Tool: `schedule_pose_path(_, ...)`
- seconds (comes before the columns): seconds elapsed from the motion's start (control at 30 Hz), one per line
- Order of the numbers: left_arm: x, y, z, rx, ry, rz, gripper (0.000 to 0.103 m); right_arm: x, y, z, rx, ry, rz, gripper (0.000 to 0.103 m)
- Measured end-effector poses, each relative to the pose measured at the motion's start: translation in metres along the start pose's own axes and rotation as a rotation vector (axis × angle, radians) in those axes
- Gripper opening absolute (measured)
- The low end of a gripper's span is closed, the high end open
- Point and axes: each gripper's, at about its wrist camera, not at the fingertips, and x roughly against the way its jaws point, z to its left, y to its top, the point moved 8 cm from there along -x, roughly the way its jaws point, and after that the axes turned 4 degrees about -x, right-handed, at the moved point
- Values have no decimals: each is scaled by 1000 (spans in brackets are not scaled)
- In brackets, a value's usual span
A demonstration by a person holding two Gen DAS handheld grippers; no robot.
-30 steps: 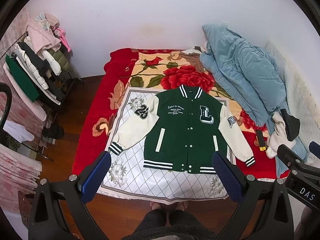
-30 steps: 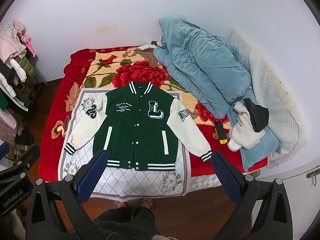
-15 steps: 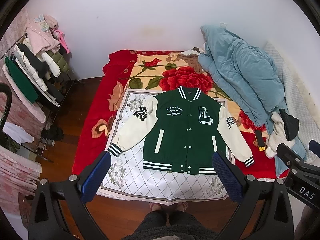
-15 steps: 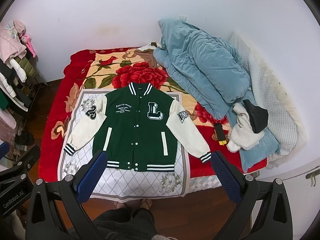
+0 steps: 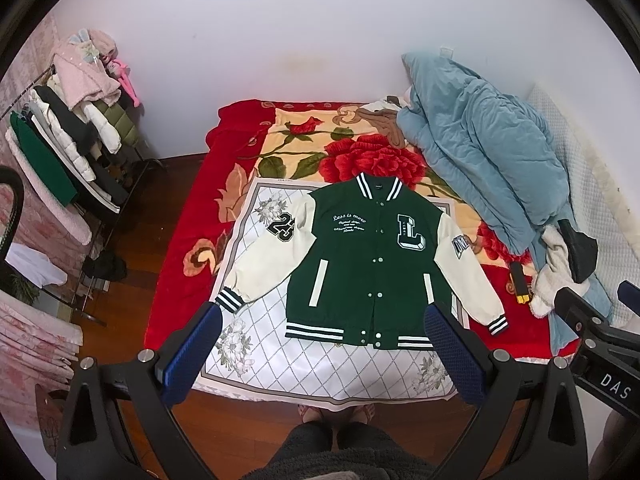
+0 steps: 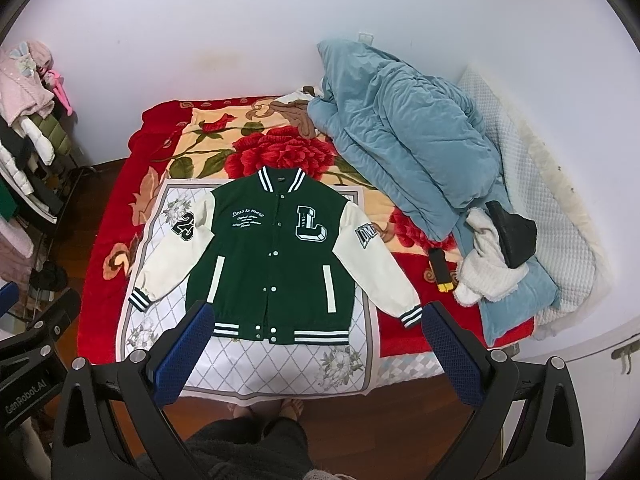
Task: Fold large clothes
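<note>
A green varsity jacket [image 5: 368, 264] [image 6: 276, 256] with cream sleeves lies flat and face up on a white quilted mat [image 5: 320, 360] [image 6: 256, 364] on the bed, both sleeves spread outward. My left gripper [image 5: 320, 340] hangs high above the bed's near edge, open, nothing between its blue pads. My right gripper [image 6: 316, 338] is held at the same height, also open and empty. Both are well apart from the jacket.
A red floral blanket [image 5: 188, 220] covers the bed. A blue duvet [image 5: 480, 152] [image 6: 408, 140] is heaped at the right, with white and black clothes [image 6: 496, 256] and a black-yellow object [image 6: 440, 272]. A clothes rack [image 5: 68, 148] stands left. A person's feet [image 5: 336, 414] rest on the wooden floor.
Both views have drifted slightly, the jacket sitting a little lower and more central than before. The jacket itself has not moved and both grippers stay open.
</note>
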Motion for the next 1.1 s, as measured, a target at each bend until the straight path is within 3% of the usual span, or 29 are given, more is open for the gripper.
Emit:
schedule_pose_path(0.67, 4, 8, 1, -2, -5, -4, 103, 2, 2, 1, -1, 0, -4, 103)
schedule_pose_path(0.87, 1, 23, 4, -3, -10, -13, 103, 3, 5, 3, -9, -2, 1, 103)
schedule_pose_path(1.0, -33, 34, 24, -5, 65, -43, 103, -19, 10, 5, -56, 10, 19, 103)
schedule_pose_path(1.1, -78, 31, 43, -8, 144, -39, 103, -66, 3, -2, -105, 14, 77, 103)
